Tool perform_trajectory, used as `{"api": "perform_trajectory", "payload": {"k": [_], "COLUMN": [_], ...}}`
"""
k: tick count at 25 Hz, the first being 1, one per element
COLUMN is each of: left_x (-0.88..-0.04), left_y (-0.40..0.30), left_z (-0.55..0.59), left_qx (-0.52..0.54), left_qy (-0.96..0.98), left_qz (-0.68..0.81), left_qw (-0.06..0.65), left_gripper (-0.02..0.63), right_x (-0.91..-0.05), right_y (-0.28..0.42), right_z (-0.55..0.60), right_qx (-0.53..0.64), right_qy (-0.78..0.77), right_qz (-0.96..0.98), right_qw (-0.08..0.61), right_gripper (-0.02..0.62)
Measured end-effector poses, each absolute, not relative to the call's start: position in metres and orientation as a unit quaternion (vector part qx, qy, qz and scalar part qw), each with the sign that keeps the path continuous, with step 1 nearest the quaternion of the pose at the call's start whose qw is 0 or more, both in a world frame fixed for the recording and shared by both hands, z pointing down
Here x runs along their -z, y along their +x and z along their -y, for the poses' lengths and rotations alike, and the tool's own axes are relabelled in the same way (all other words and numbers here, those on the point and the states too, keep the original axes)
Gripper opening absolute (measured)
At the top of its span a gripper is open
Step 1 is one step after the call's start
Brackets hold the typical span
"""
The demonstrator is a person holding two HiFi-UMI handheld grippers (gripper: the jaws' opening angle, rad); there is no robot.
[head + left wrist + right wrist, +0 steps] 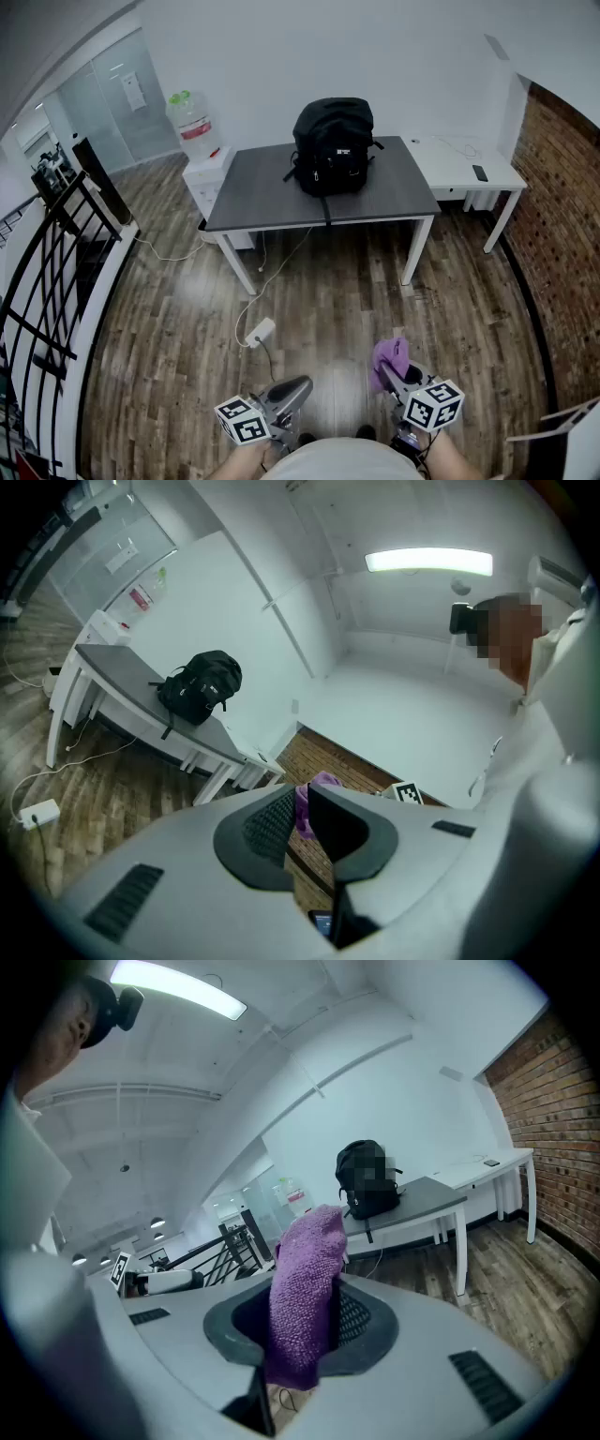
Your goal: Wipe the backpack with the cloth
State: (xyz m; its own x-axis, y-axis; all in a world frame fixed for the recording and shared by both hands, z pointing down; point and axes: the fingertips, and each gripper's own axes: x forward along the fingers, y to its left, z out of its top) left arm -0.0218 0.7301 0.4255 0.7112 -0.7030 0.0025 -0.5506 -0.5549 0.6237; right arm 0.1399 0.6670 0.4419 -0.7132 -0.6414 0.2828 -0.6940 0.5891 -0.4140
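A black backpack [334, 144] stands upright on the dark grey table [262, 197] across the room; it also shows in the left gripper view as the backpack [200, 686] and in the right gripper view as the backpack [367, 1180]. My right gripper [386, 371] is held low near my body, shut on a purple cloth [390, 356] that sticks up from between its jaws as the cloth [305, 1288]. My left gripper [298, 387] is beside it, jaws closed together with nothing in them [298, 825]. Both grippers are far from the table.
A white side table [466, 167] with a phone [480, 172] adjoins the grey table on the right. A water dispenser bottle [194, 125] stands at the left. A power strip [260, 331] and cable lie on the wood floor. Black railing [52, 272] at left, brick wall [561, 216] at right.
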Motion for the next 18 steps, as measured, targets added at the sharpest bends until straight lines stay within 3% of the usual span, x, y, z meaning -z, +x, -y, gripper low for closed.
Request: {"api": "perform_trajectory", "payload": {"k": [18], "left_x": [-0.433], "left_y": [0.014], "left_z": [-0.719], "left_qx": [0.112], "left_qy": [0.874], "left_qz": [0.357], "left_qw": [0.311], "left_gripper": [0.041], "right_x": [-0.444], "right_y": [0.180], "right_z": [-0.649], "right_qx": [-0.222], "right_qy": [0.419], "right_qz": [0.879], "right_qw": [0.049], "right_gripper": [0.092]}}
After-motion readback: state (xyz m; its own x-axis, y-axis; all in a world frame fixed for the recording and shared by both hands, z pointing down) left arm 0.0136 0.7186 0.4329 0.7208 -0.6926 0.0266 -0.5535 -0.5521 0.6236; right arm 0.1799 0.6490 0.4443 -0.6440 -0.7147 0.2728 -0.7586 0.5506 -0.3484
